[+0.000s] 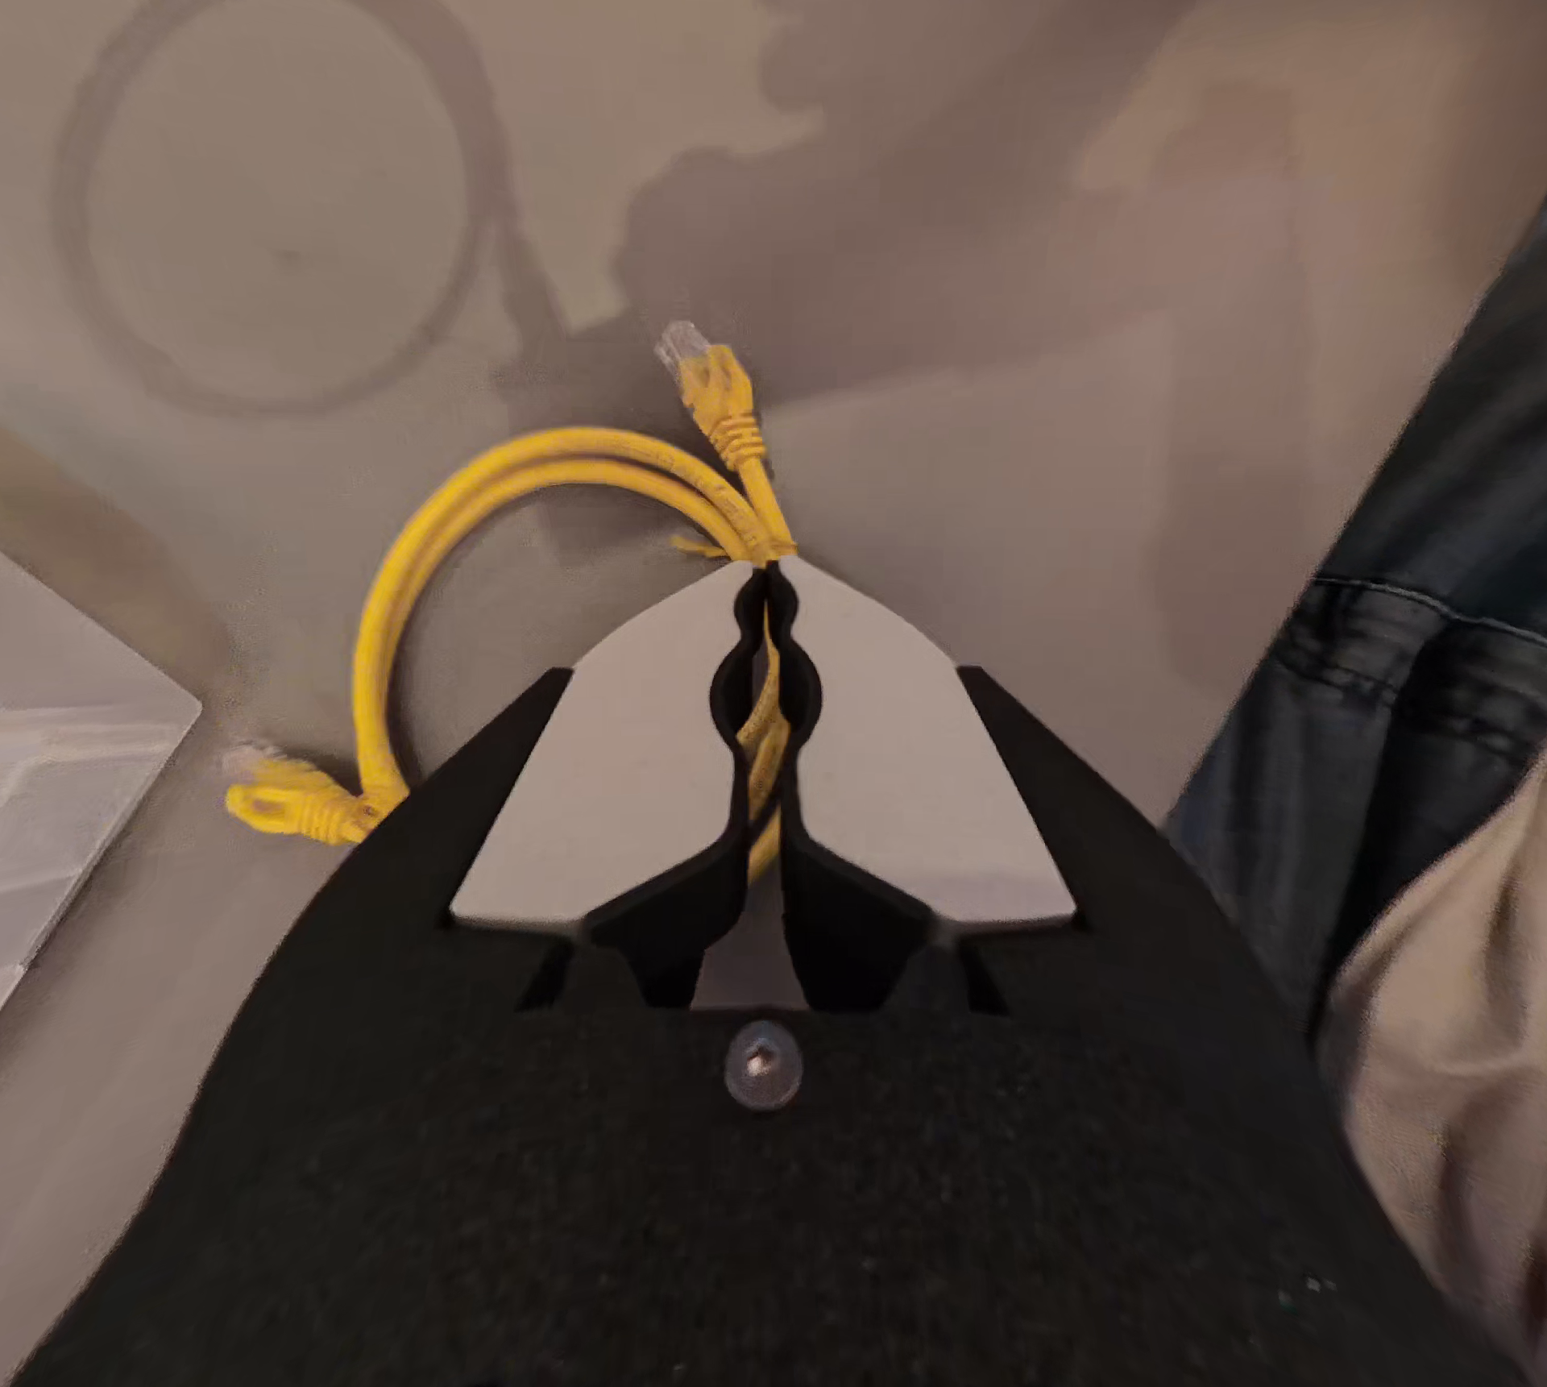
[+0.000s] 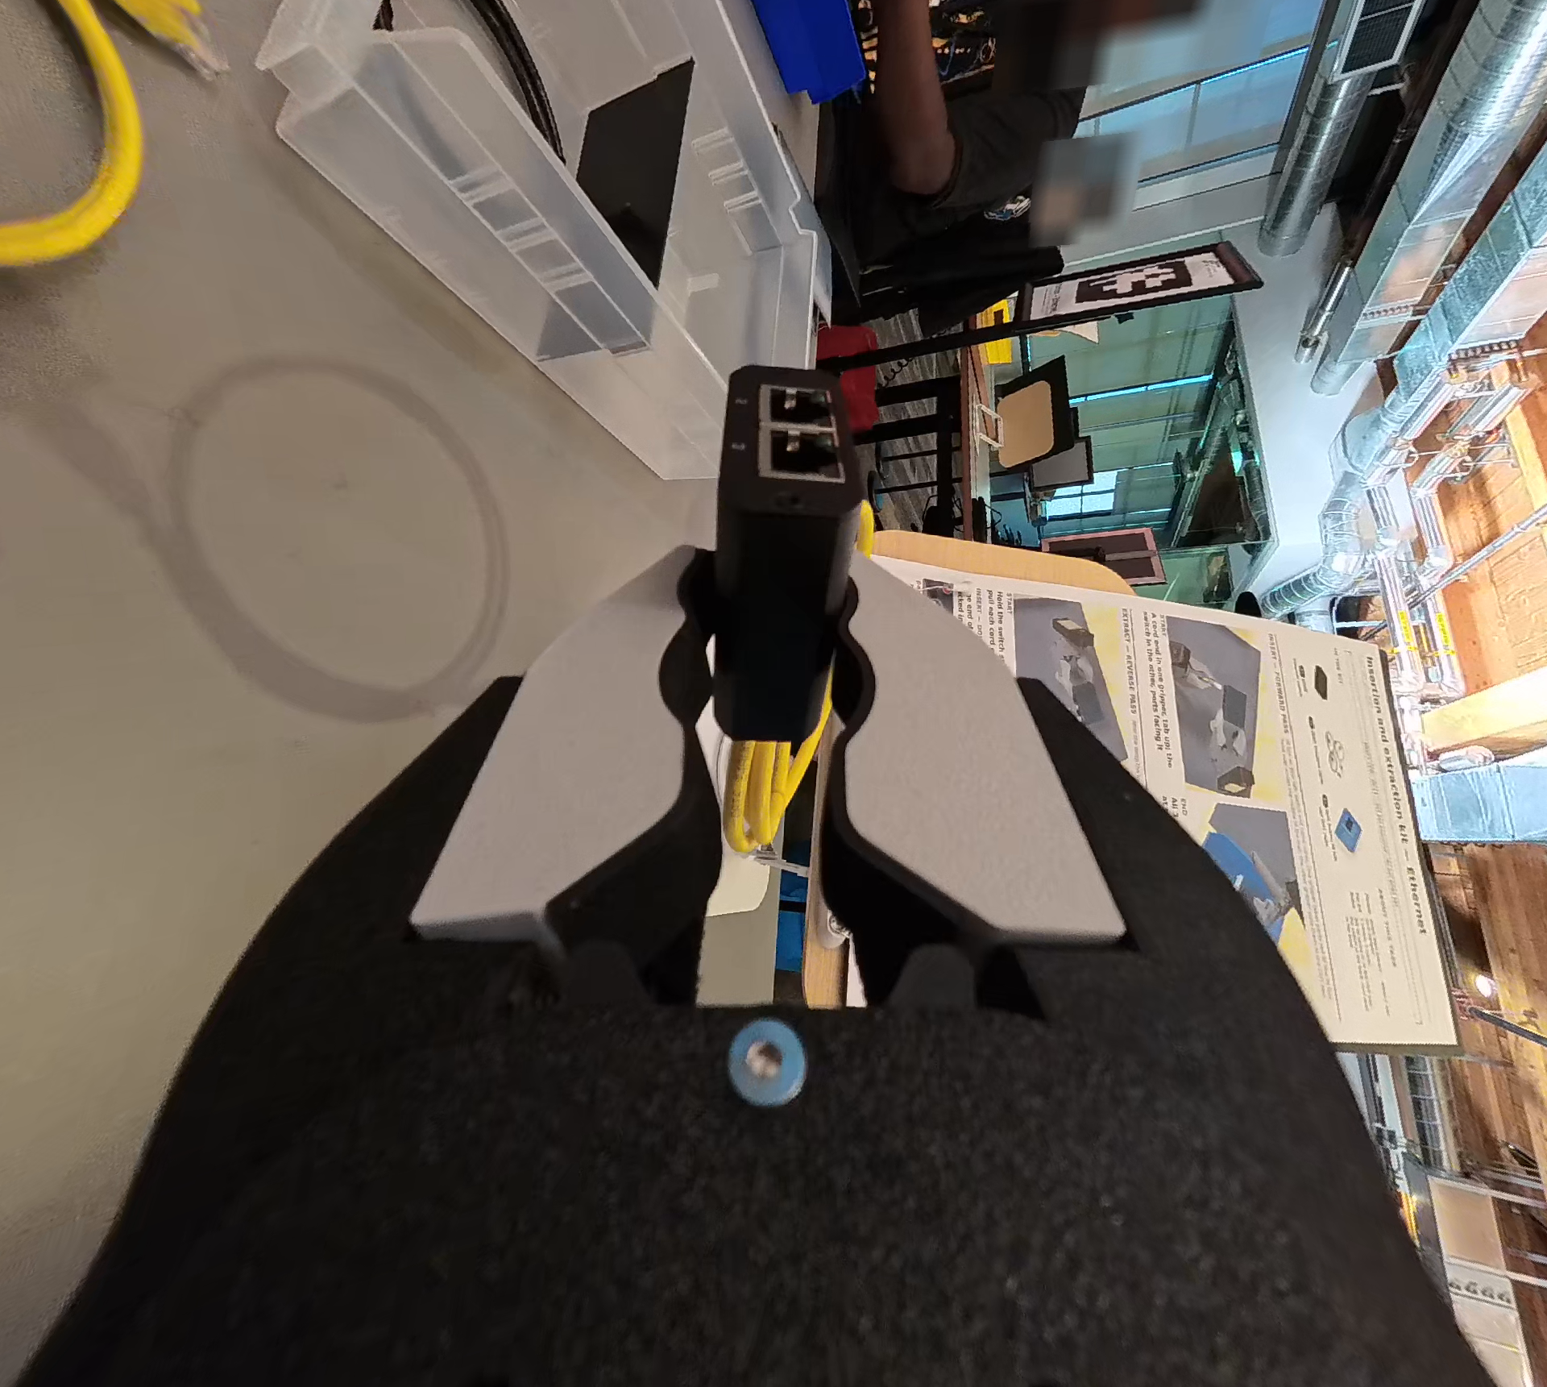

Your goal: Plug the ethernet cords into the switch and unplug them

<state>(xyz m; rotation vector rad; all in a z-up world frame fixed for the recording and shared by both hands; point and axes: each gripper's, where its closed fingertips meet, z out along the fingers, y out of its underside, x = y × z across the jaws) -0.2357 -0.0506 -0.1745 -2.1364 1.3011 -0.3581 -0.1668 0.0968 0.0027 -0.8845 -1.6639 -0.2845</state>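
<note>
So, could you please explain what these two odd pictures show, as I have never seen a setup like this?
There is no robot here: a person holds a two-fingered gripper in each hand, and each gripper carries a wide-angle camera looking along its fingers. The left gripper is closed on a coiled yellow ethernet cord, pinching it at its tips above the grey table. The right gripper clamps a black switch, whose two ports are empty. Its view is turned sideways and also shows a clear plastic bin, a printed instruction sheet and another yellow cord on the table.
</note>
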